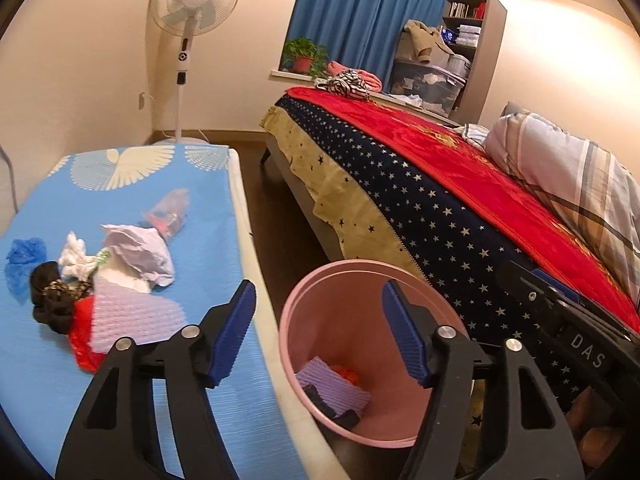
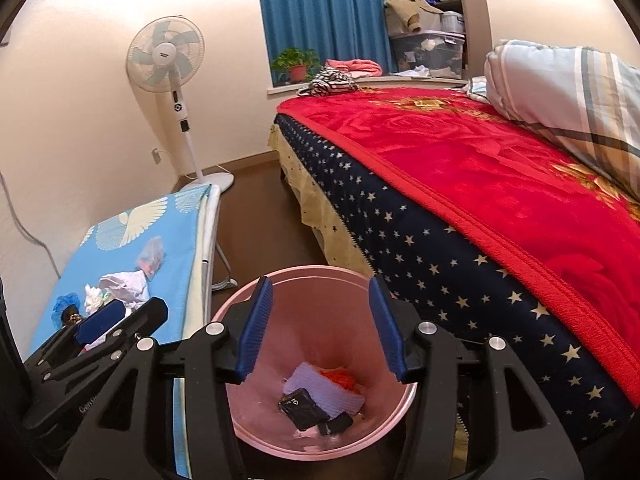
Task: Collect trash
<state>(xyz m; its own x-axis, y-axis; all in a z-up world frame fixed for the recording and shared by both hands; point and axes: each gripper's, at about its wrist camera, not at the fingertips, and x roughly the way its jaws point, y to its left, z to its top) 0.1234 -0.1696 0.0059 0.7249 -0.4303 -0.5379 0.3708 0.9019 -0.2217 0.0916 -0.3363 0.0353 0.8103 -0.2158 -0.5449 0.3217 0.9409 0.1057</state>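
A pink trash bin (image 1: pixel 296 344) stands on the floor between the blue table (image 1: pixel 120 200) and the bed; it also shows in the right wrist view (image 2: pixel 336 312). Inside lie a purple foam sheet (image 2: pixel 320 388), something orange (image 2: pixel 340 378) and black wrappers (image 2: pixel 304 408). On the table lie crumpled white paper (image 1: pixel 138 254), a clear plastic bag (image 1: pixel 168 212), purple foam netting (image 1: pixel 132 312), a red piece (image 1: pixel 82 340), black trash (image 1: pixel 52 298) and blue plastic (image 1: pixel 24 260). My left gripper (image 1: pixel 318 332) is open and empty by the bin's left rim. My right gripper (image 2: pixel 320 324) is open and empty above the bin.
A bed with a red blanket (image 2: pixel 500 184) and starred sheet stands right of the bin. A standing fan (image 1: pixel 192 20) is at the far wall. A potted plant (image 1: pixel 304 56), clothes and storage boxes sit by the blue curtain (image 1: pixel 360 16). Dark floor runs between table and bed.
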